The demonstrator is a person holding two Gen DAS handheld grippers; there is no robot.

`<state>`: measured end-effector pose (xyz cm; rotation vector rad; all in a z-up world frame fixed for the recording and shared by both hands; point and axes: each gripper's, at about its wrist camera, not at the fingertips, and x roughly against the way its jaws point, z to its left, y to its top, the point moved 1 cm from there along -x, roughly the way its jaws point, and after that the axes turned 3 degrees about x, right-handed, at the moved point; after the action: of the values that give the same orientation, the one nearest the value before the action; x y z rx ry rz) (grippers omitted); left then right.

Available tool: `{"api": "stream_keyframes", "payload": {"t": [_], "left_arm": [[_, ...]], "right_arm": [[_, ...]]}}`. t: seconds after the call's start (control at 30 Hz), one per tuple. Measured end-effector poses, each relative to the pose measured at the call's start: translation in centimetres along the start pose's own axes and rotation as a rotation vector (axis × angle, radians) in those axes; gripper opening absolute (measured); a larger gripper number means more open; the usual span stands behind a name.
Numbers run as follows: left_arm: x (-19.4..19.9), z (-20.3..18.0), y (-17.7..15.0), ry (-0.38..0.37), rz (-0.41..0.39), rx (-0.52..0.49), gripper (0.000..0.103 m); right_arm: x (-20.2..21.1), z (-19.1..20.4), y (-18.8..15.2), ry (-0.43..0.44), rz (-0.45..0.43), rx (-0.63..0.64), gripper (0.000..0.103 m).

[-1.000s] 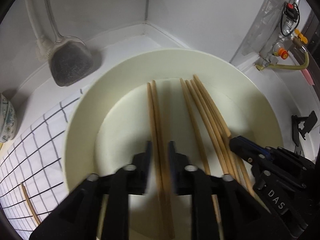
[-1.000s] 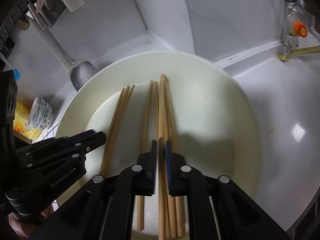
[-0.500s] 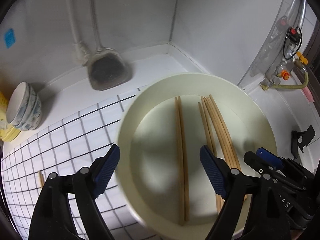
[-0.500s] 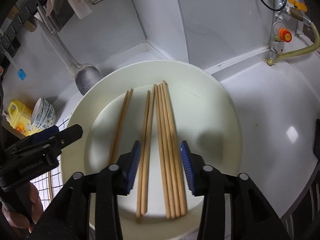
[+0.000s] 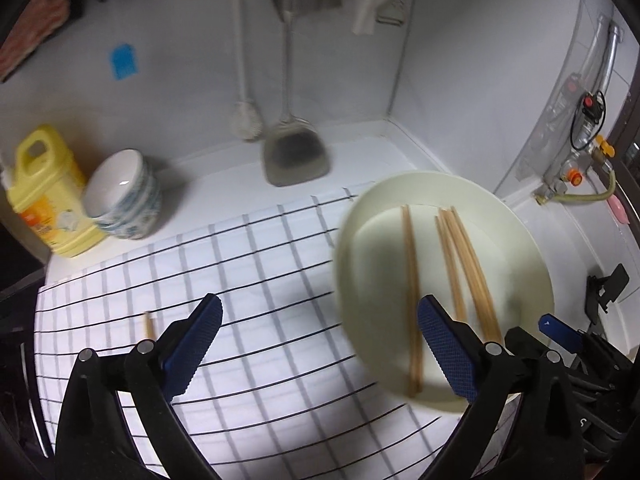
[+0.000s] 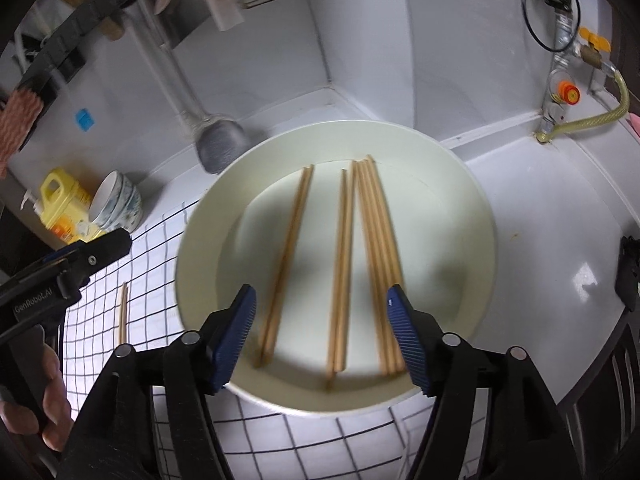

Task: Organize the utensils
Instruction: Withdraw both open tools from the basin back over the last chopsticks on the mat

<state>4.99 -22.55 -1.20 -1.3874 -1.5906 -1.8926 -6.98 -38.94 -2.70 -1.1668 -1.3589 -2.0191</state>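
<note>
A cream plate (image 6: 472,216) holds several wooden chopsticks (image 6: 378,264), laid lengthwise in groups; it also shows in the left wrist view (image 5: 528,248) with the chopsticks (image 5: 410,280). One more pair of chopsticks (image 6: 123,312) lies on the checked cloth (image 5: 260,264) left of the plate, also visible in the left wrist view (image 5: 149,325). My left gripper (image 5: 318,344) is open and empty above the cloth. My right gripper (image 6: 322,336) is open and empty above the plate's near edge.
A metal spatula (image 5: 294,156) and a brush (image 5: 247,118) hang at the back wall. Stacked bowls (image 5: 124,200) and a yellow bottle (image 5: 44,192) stand at the back left. A gas valve and hose (image 6: 576,92) are on the right wall. A black stand (image 5: 604,288) sits at the right.
Both grippers opened, let go of their chopsticks in the plate, and pulled back. The left gripper swung left over the checked cloth.
</note>
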Motion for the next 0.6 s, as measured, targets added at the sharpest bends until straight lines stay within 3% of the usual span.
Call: {"api": "stream_keyframes", "payload": {"t": [0.3,0.6], "left_arm": [[3.0,5.1,-2.0,0.064,-0.014,0.088,0.096],[5.8,11.8,-5.9,0.193,-0.005,0.241,0.097]], "right_arm": [[0.4,4.9,-0.8,0.065,0.005,0.102,0.070],[0.2,10.9,-1.8,0.186,-0.002,0.238,0.071]]}}
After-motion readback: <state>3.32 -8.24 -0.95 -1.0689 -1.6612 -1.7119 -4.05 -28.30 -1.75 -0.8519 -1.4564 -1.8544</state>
